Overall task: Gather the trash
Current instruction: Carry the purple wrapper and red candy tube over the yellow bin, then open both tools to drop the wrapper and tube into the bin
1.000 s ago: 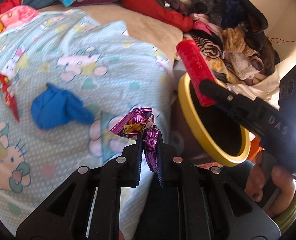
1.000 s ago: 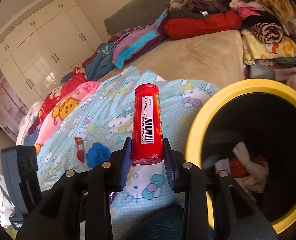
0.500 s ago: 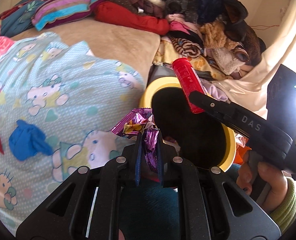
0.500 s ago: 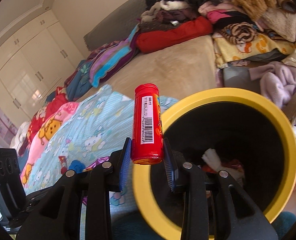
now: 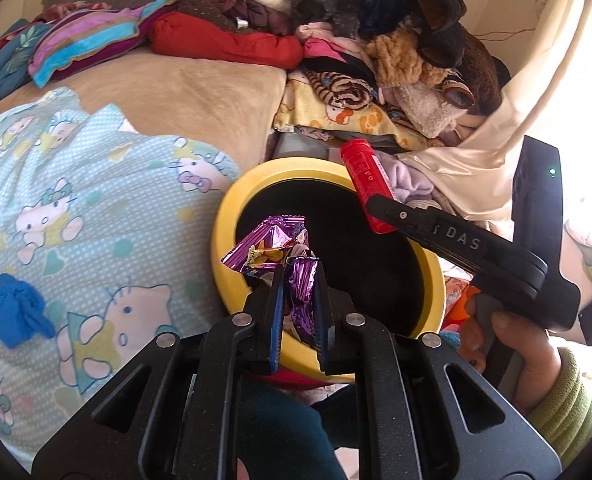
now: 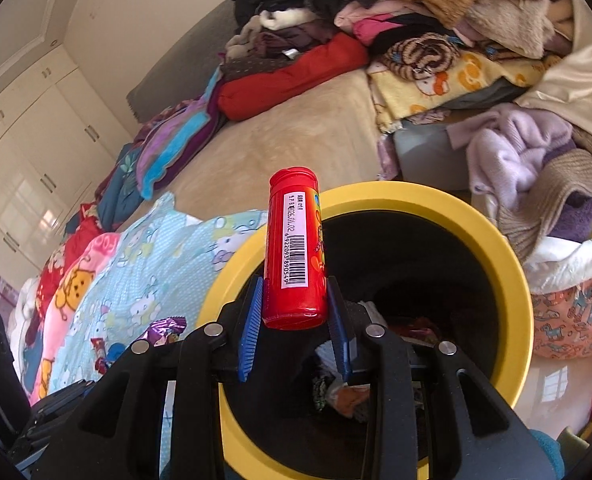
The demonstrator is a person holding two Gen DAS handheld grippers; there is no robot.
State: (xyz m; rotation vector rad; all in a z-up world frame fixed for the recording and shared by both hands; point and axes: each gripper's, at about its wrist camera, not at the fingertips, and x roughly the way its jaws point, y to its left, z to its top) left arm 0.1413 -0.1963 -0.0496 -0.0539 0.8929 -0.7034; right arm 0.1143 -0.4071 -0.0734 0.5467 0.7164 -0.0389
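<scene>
Bed (image 5: 200, 92) strewn with clothes, yellow-rimmed bin (image 6: 511, 280) alongside. Right tool (image 6: 295, 304) clamps the red plastic tube (image 6: 296, 248) near its base, above the bin's mouth: rigid, light, probably slick. Left tool (image 5: 298, 280) pinches a crinkly purple foil wrapper (image 5: 272, 240) at the rim, featherlight, easily crushed.

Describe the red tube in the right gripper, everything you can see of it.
The red tube is a slim cylinder of glossy plastic with a red cap on its far end. A white label with a barcode and printed digits runs along its side, next to a colourful print. The right gripper has its jaws shut on the tube's lower part, blue pads pressing both sides. It points up and away from the camera, held over the near rim of the yellow bin. Nothing else touches it.
</scene>
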